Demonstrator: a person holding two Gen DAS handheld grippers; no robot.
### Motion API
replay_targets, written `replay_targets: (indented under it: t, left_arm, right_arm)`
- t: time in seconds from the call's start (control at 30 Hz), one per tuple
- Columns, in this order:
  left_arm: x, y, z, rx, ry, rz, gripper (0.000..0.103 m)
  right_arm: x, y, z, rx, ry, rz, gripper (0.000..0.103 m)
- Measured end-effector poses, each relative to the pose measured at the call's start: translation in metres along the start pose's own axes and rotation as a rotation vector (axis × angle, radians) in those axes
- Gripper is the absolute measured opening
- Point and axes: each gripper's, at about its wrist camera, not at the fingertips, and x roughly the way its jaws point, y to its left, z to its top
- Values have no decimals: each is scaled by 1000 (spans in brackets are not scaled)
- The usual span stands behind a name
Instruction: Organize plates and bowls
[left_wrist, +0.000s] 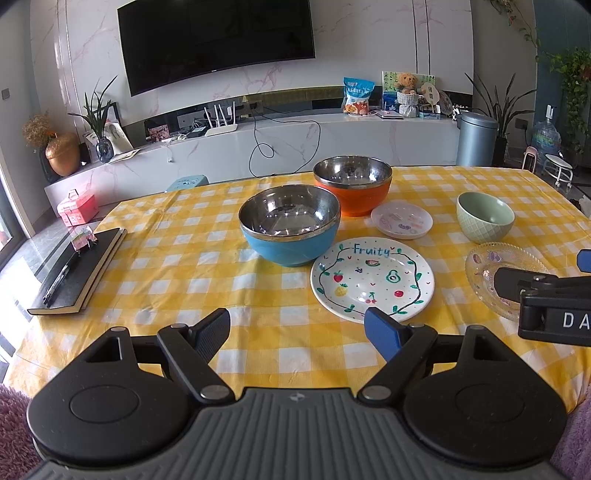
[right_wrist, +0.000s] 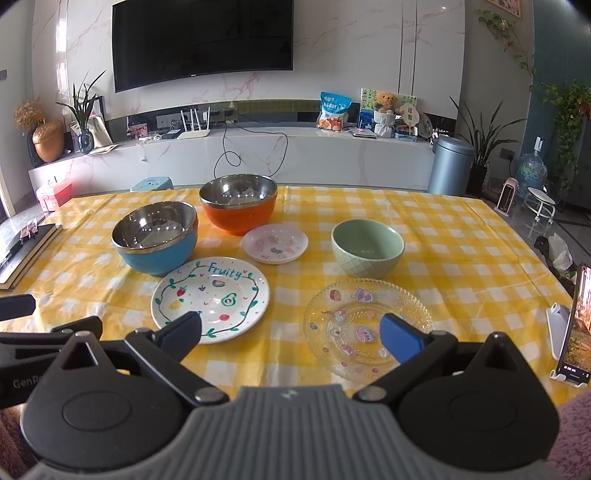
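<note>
On the yellow checked table stand a blue steel-lined bowl (left_wrist: 290, 225) (right_wrist: 155, 238), an orange steel-lined bowl (left_wrist: 352, 184) (right_wrist: 238, 203), a green bowl (left_wrist: 484, 217) (right_wrist: 366, 248), a small pink-patterned plate (left_wrist: 401, 220) (right_wrist: 275, 243), a white "Fruity" plate (left_wrist: 372, 278) (right_wrist: 209, 297) and a clear glass plate (left_wrist: 491, 273) (right_wrist: 364, 325). My left gripper (left_wrist: 297, 330) is open and empty near the table's front edge, just before the Fruity plate. My right gripper (right_wrist: 290, 334) is open and empty, between the Fruity plate and the glass plate; it also shows in the left wrist view (left_wrist: 546, 291).
A black notebook with a pen (left_wrist: 79, 271) (right_wrist: 22, 251) lies at the table's left edge. A phone on a white stand (right_wrist: 574, 328) stands at the right edge. Beyond the table are a TV wall, a low cabinet and a grey bin (right_wrist: 450, 164).
</note>
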Motion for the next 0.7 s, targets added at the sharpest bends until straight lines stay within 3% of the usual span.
replay_targets:
  t: [0.7]
  left_arm:
    - [0, 0, 1, 0, 2, -1, 97]
  right_arm:
    - [1, 2, -1, 2, 5, 2, 101]
